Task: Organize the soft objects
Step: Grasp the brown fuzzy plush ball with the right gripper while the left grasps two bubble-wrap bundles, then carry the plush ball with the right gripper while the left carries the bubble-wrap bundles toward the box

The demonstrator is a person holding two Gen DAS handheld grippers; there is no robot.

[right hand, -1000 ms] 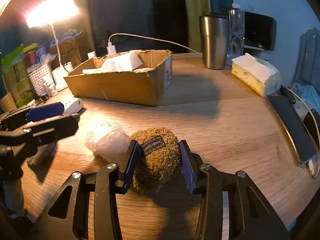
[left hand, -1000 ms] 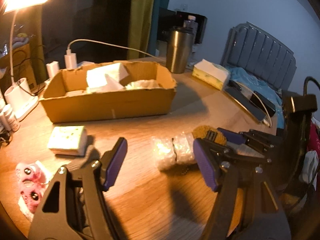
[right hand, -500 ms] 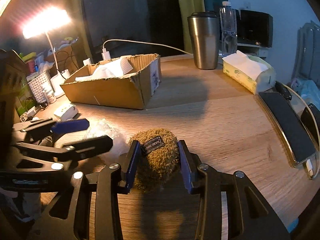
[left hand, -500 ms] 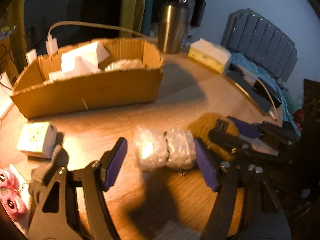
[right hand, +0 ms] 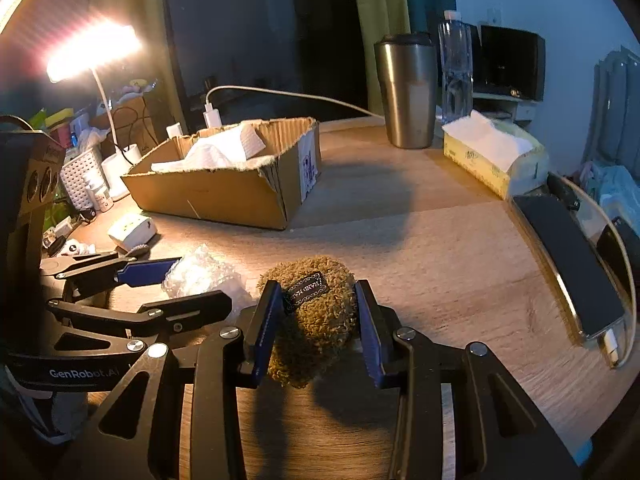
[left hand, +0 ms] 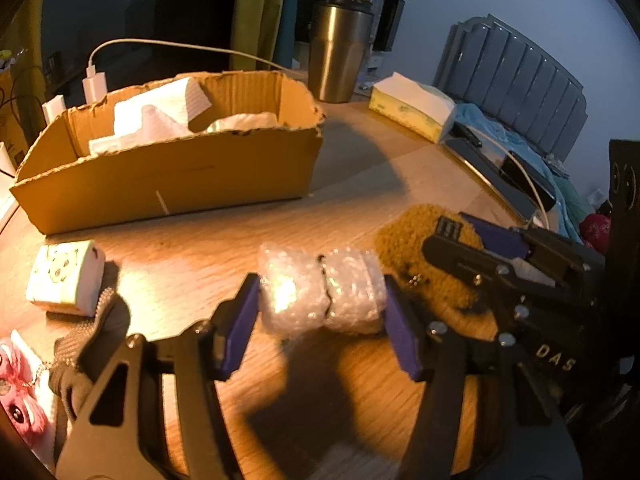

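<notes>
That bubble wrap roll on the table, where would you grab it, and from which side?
Across its two ends, coming from the near side and above. The bubble wrap roll lies on its side on the table, a dark band pinching its middle, so the ends give flat faces. The left tongs already straddle it that way, closing; the pads look to be at both ends.

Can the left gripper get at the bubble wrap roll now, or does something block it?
Probably yes: the left gripper is closing with the bubble wrap roll already between its pads, nothing in between.
</notes>
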